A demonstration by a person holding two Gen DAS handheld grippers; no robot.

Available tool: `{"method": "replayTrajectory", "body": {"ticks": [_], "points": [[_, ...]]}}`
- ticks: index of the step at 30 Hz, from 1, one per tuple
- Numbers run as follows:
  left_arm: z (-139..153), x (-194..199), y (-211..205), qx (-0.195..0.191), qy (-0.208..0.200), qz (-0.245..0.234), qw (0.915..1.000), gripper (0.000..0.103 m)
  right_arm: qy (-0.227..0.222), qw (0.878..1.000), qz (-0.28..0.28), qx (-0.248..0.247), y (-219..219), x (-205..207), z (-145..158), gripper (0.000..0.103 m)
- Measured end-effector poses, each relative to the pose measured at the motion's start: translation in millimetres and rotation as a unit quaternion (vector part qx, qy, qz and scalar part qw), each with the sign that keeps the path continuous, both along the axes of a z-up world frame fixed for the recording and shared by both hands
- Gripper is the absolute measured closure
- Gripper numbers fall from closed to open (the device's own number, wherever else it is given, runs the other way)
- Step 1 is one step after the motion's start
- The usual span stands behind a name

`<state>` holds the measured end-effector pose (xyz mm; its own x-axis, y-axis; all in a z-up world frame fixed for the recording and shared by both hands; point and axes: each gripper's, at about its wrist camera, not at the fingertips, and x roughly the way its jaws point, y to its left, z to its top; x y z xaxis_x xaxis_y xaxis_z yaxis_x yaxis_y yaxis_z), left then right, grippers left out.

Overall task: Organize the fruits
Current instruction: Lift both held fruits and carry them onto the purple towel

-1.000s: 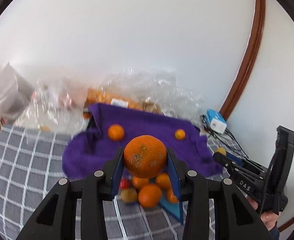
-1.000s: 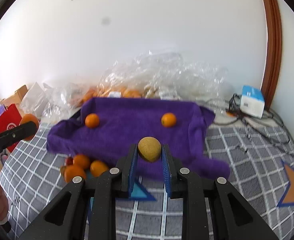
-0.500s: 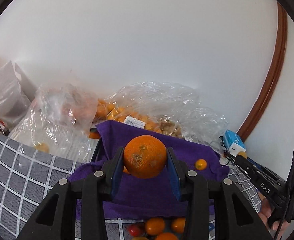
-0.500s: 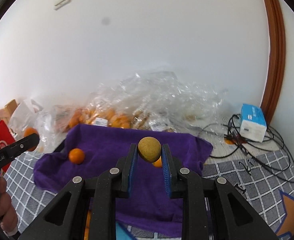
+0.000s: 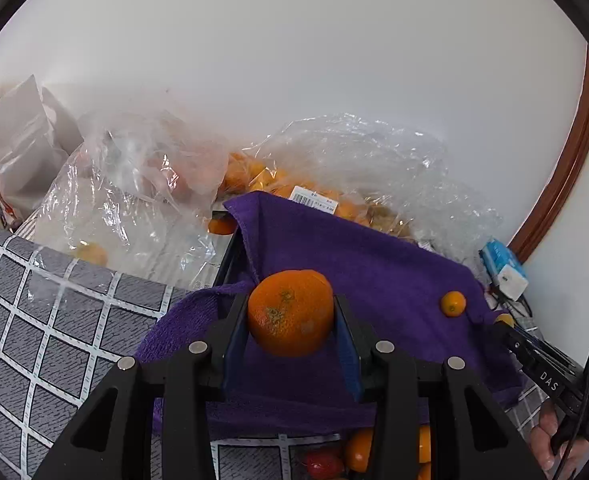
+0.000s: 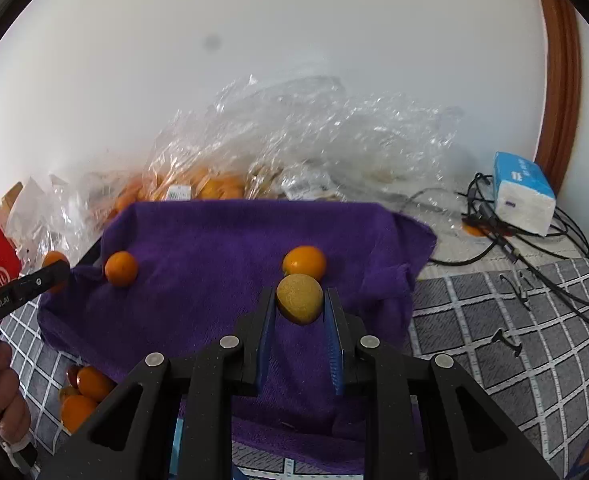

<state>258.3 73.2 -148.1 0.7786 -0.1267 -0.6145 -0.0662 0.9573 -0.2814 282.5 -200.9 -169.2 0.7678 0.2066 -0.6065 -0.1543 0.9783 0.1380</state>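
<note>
Both cameras are sitting just behind their grippers, looking forward and slightly down along the fingers toward the white wall. The left wrist view is facing the purple towel (image 5: 358, 264) from its left front corner, close above it; the right wrist view is facing the same towel (image 6: 214, 240) squarely from the front. Both are sharing the towel, the clear plastic bags (image 5: 374, 160) (image 6: 294, 136) and the blue-and-white box (image 5: 502, 264) (image 6: 522, 196).

Grey checked mat (image 6: 494, 332) — bearing purple towel (image 6: 214, 272), plastic bags (image 5: 126, 208), cables (image 6: 534, 256), loose oranges (image 6: 82, 396).
</note>
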Motion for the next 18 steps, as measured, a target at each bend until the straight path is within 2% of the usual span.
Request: {"method": "replayTrajectory", "body": {"ticks": [4,14,18], "points": [[-8.3,3.4,0.6,-0.006,0.017,0.000,0.9998,0.064,0.017,1.000,0.007,-0.011,7.3,5.4,-11.0,0.079],[-18.5,6.1,-6.8,0.018,0.032,0.002,0.9993,0.064,0.061,0.998,0.013,0.004,6.8,15.0,-27.4,0.079],[-20.8,9.0,-12.4,0.038,0.030,0.002,0.9988,0.064,0.062,0.998,0.015,-0.012,11.4,14.7,-29.0,0.079]]}}
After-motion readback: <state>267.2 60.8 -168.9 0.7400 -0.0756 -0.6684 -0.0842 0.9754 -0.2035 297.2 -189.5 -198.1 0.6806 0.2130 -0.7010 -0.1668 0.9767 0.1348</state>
